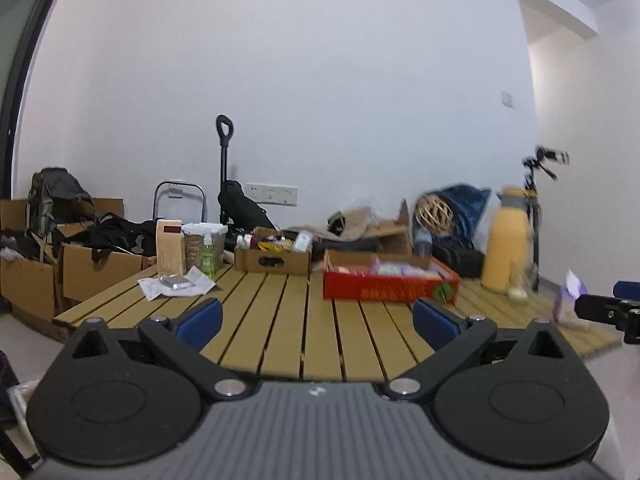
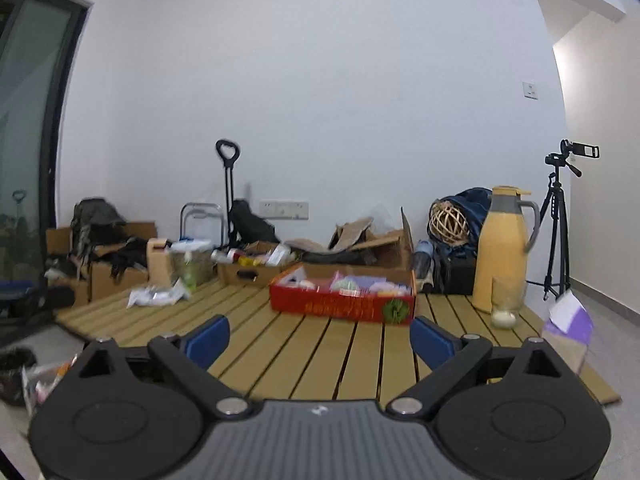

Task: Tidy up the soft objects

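Both grippers hang level just off the near edge of the slatted wooden platform (image 2: 320,344), the left gripper (image 1: 318,320) and the right gripper (image 2: 320,338) each spread wide with nothing between the blue pads, a posture that fits either arriving to pick something up or drawing back after letting go. The soft objects (image 2: 360,284) (pale, pastel, too blurred to name singly) lie gathered inside the red box (image 2: 340,306) near the middle of the platform, probably as the collecting place. A crumpled white wrapper (image 1: 172,286) lies loose toward the far left corner, and a purple-and-white packet (image 2: 568,322) sits at the right edge beside the yellow jug (image 2: 502,248); whether either counts as soft I cannot tell
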The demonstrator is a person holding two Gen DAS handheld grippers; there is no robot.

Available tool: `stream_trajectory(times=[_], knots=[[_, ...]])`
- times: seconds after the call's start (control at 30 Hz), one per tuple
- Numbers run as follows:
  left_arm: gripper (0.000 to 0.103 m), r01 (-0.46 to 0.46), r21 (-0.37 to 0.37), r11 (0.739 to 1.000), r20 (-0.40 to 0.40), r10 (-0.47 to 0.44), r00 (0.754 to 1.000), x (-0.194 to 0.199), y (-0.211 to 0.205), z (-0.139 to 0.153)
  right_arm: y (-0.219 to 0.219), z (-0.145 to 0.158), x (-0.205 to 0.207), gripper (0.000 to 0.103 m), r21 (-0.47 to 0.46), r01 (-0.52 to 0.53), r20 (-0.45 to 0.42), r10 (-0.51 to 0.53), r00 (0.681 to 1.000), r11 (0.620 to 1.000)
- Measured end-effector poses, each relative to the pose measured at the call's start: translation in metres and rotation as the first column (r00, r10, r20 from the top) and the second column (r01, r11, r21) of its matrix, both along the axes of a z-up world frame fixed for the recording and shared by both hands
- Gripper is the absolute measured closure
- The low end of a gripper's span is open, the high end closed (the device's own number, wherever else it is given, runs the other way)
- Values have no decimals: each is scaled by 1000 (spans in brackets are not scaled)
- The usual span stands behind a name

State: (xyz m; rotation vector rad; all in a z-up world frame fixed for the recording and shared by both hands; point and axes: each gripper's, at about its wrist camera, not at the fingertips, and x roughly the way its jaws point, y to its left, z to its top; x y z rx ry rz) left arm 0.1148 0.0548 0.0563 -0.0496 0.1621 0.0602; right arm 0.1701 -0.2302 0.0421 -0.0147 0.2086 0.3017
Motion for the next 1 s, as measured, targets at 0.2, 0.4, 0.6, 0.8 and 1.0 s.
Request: stream_trajectory(times=[0.2,0.4,0.6,0.8,1.0], knots=[[0,66,52,996,-30,-65,997,-68,-29,-31,4,-37,-79,6,-28,-68,-41,67,997,997],[0,90,62,994,-1,-90,996,-104,-38,-36,-4,-45,-119,6,7,-58,-22,58,998,998],[0,99,45,994,32,-101,994,-122,-39,-32,-2,-39,-139,6,11,-73,24,73,997,997],[0,98,33,995,44,-99,994,-128,-35,-28,1,-35,-151,6,3,-87,47,87,995,996],[0,126,42,991,43,-128,991,-134,-43,-29,0,-31,-158,6,3,-88,72,88,994,996]])
